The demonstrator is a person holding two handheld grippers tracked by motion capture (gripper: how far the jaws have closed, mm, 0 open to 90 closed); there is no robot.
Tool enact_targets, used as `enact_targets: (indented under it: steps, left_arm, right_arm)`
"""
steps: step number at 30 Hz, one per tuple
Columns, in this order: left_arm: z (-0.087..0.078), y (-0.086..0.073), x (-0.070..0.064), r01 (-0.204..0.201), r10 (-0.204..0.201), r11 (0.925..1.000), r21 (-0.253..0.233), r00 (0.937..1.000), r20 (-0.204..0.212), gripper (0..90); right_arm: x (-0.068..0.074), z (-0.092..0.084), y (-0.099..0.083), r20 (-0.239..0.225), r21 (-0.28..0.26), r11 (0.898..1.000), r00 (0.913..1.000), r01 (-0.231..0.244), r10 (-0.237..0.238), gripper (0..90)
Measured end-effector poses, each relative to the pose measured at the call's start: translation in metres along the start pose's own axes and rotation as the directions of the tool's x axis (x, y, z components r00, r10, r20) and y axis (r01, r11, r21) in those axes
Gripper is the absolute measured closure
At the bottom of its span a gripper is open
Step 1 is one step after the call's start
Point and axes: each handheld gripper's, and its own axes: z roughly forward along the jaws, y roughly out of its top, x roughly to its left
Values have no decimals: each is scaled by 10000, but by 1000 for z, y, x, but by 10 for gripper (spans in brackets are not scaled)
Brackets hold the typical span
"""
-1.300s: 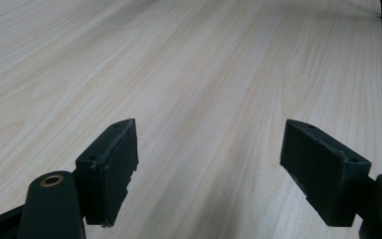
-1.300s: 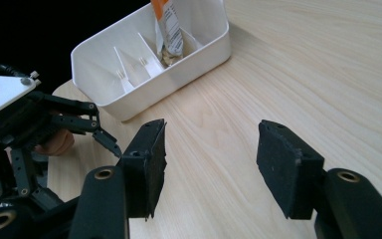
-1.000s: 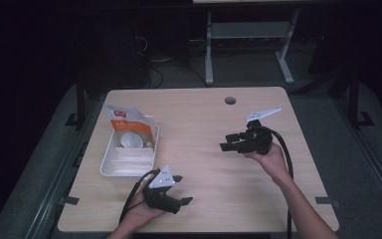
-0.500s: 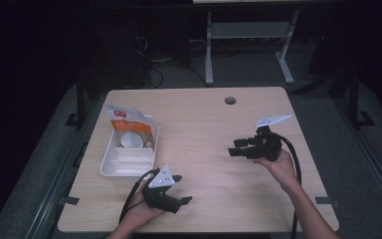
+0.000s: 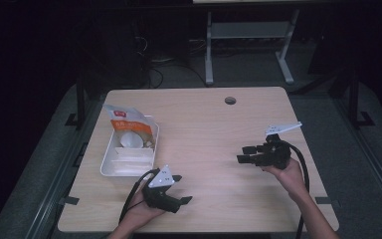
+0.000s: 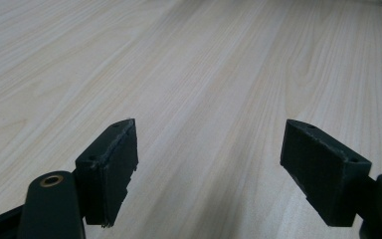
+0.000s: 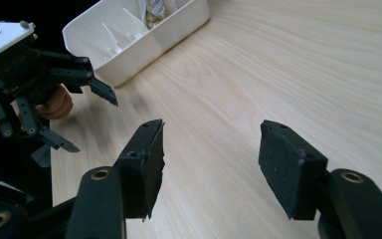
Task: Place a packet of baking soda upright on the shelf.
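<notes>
Light wood worktop (image 5: 204, 129), dark room behind, metal stand (image 5: 248, 35) top centre. White tray (image 5: 110, 164) left. My left gripper (image 5: 180, 189) and right gripper (image 5: 243, 153) both spread, empty.

This looks like a lab or recording studio room set up for data capture. A plain light-wood table (image 5: 209, 129) with a round cable hole (image 5: 230, 100) in its top stands alone on grey carpeted floor (image 5: 368, 149), with dark, unlit surroundings all round. Behind it sits a grey metal frame stand (image 5: 248, 37), with loose black cables (image 5: 154, 62) on the floor nearby. A person at the table holds a black hand-held gripper (image 5: 246, 154) with a trailing cable.
</notes>
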Motion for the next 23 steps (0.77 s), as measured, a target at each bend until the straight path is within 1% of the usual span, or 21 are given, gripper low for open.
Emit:
enact_targets:
  steps: [3, 7, 10, 13, 15, 20, 23]
  left_arm:
    - [0, 0, 0, 2, -2, 10000, 10, 10000, 2, 223]
    - [1, 0, 0, 49, -49, 10000, -34, 10000, 9, 223]
    - [1, 0, 0, 23, -23, 10000, 5, 10000, 10, 223]
    - [1, 0, 0, 27, -27, 10000, 20, 10000, 13, 223]
    - [1, 0, 0, 40, -40, 10000, 20, 10000, 3, 223]
    - [1, 1, 0, 38, -38, 10000, -32, 10000, -14, 224]
    - [1, 1, 0, 0, 0, 10000, -46, 10000, -18, 224]
  right_arm:
    - [2, -3, -6, 18, -4, 10000, 10000, 21, -21, 412]
    - [4, -6, -15, -26, 28, 10000, 10000, -67, 67, 408]
    - [5, -7, -22, 130, 220, 9997, 9999, -61, 58, 402]
    - [7, -8, -29, 193, 301, 9995, 9998, 0, -5, 398]
    - [9, -8, -35, 143, 218, 9997, 9999, -69, 66, 397]
    - [17, -9, -55, 317, 114, 9999, 9995, -58, 54, 381]
    - [24, -11, -59, 499, -8, 9999, 9987, 102, -102, 357]
